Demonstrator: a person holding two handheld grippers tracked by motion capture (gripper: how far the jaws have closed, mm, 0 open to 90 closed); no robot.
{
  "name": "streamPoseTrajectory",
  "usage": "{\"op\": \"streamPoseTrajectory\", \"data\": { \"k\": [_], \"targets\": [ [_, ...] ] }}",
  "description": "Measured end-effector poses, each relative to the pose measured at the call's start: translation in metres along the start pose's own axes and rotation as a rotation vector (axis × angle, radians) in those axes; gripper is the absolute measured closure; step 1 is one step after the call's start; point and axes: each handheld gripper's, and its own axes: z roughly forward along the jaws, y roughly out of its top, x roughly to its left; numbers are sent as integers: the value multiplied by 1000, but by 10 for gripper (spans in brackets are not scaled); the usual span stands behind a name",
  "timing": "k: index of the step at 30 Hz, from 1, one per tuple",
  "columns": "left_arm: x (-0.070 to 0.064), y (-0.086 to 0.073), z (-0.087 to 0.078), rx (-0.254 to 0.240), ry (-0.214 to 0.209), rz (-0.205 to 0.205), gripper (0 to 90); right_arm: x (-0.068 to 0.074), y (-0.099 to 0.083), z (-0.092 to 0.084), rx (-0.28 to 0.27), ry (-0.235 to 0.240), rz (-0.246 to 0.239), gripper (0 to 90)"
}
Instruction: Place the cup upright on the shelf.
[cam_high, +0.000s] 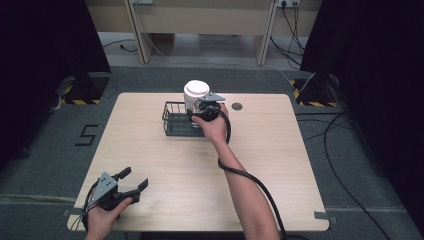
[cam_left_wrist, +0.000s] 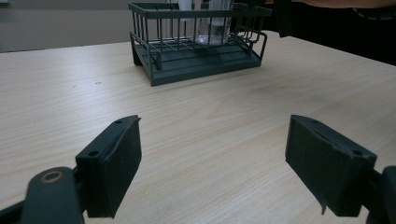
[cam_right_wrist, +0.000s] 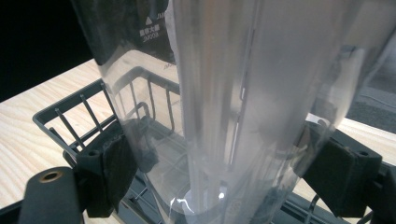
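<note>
The right gripper (cam_high: 204, 111) has its two black jaws pressed against the sides of a clear plastic jug (cam_right_wrist: 243, 93) with a white lid (cam_high: 196, 90), holding it upright at the right end of a dark wire basket (cam_high: 172, 120) that stands on the far middle of the wooden table (cam_high: 260, 165). In the right gripper view the jug's see-through wall sits squarely between the pads (cam_right_wrist: 116, 172), and the basket's bars and floor show through and below it, so the jug's foot seems to be inside the basket; whether it already rests on the floor or hangs a little above it I cannot tell. In the left gripper view the jug's lower part appears behind the basket's bars, which fits that reading. The step in hand looks like setting the jug into the basket, and it seems close to done. The next move calls for lowering the jug straight down until its foot is firmly seated, keeping it upright and clear of the basket's rim, and only then spreading the jaws and drawing the gripper back without knocking the tall jug over. The left gripper (cam_high: 131, 181) rests near the table's near left corner, well apart from the basket, its jaws spread wide with nothing between them; it could steady the basket if it slides.
</note>
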Motion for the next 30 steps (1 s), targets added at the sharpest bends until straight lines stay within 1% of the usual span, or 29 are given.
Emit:
{"op": "streamPoseTrajectory", "data": {
  "k": [4, 12, 14, 16, 18, 21, 24, 25, 26, 30],
  "targets": [
    [0, 0, 0, 0, -1, 2, 178, 2, 0, 0, 9, -3, -16, 177],
    [0, 0, 0, 1, -1, 0, 178, 3, -4, -1, -6, -8, -2, 163],
    [-1, 0, 1, 1, -2, 0, 177, 2, -6, -3, -6, -2, 8, 155],
    [-1, 0, 1, 0, -3, -1, 177, 1, -7, -4, -6, 1, 5, 154],
    [-1, 0, 1, 2, -2, 4, 176, 2, -8, -8, -2, 6, 13, 155],
    [-1, 0, 1, 5, -1, 6, 177, 1, -9, -13, -1, 6, 10, 155],
    [-1, 0, 1, 6, -1, 8, 176, 1, -9, -19, -9, 11, 17, 156],
    [-1, 0, 1, 6, -1, 8, 177, 1, -9, -19, -9, 11, 17, 156],
    [-1, 0, 1, 7, 0, 7, 177, 1, -10, -24, -5, 10, 10, 156],
    [-1, 0, 1, 6, 1, 7, 177, -1, -12, -30, -3, 8, 17, 155]
  ]
}}
